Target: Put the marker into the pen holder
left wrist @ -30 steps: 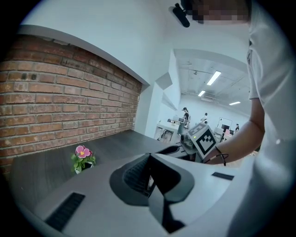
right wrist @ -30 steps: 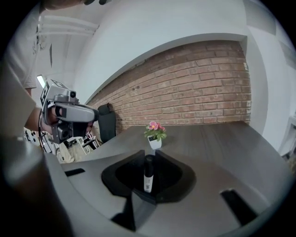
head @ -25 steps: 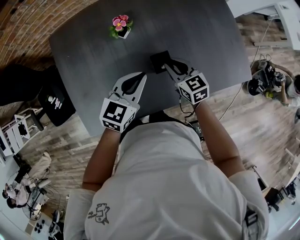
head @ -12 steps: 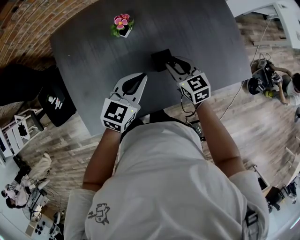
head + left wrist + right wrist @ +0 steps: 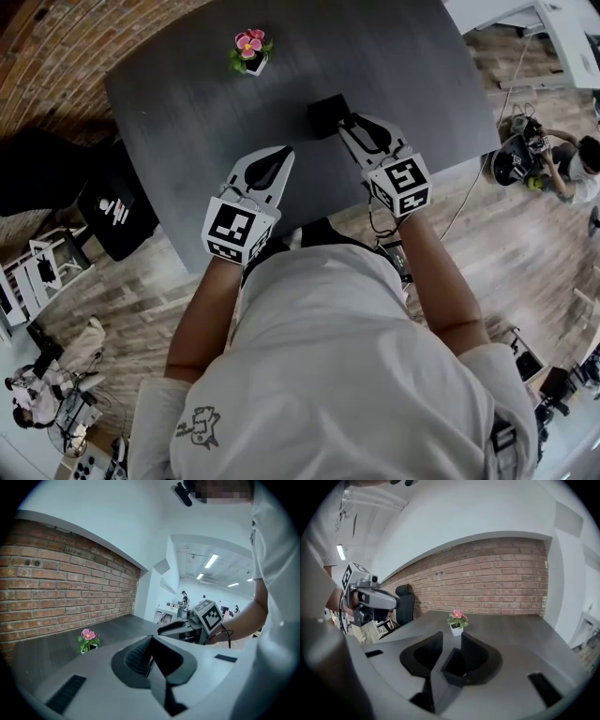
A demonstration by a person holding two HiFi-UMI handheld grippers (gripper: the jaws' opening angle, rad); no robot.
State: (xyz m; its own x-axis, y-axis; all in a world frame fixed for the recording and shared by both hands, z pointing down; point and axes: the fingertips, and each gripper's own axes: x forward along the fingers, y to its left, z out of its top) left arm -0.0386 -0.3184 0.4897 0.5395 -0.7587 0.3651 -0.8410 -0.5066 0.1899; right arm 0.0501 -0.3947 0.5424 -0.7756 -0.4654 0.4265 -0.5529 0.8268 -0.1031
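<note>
Overhead look at a dark counter (image 5: pixel 187 103) beside a brick wall. Toward the far edge, a small potted flower (image 5: pixel 249 52). Near the middle, a black square pen holder (image 5: pixel 326 114), standing upright.

Right tongs (image 5: pixel 358 124) just beside the holder, on its near right side. Jaws spread wide, gripping nothing. Looking along those jaws, the holder's open mouth between them, with no pad pressing on it.

Left tongs (image 5: pixel 151 641) shut tip to tip and empty, hovering over the near part of the counter, apart from the holder.

No marker visible on the counter or in either tongs. Inside of the holder too dark to read.

Judging from that: marker probably inside the holder already, with the release step done or nearly so.

Likely next move: lift the right tongs up and back, clear of the rim, without knocking the holder over.
</note>
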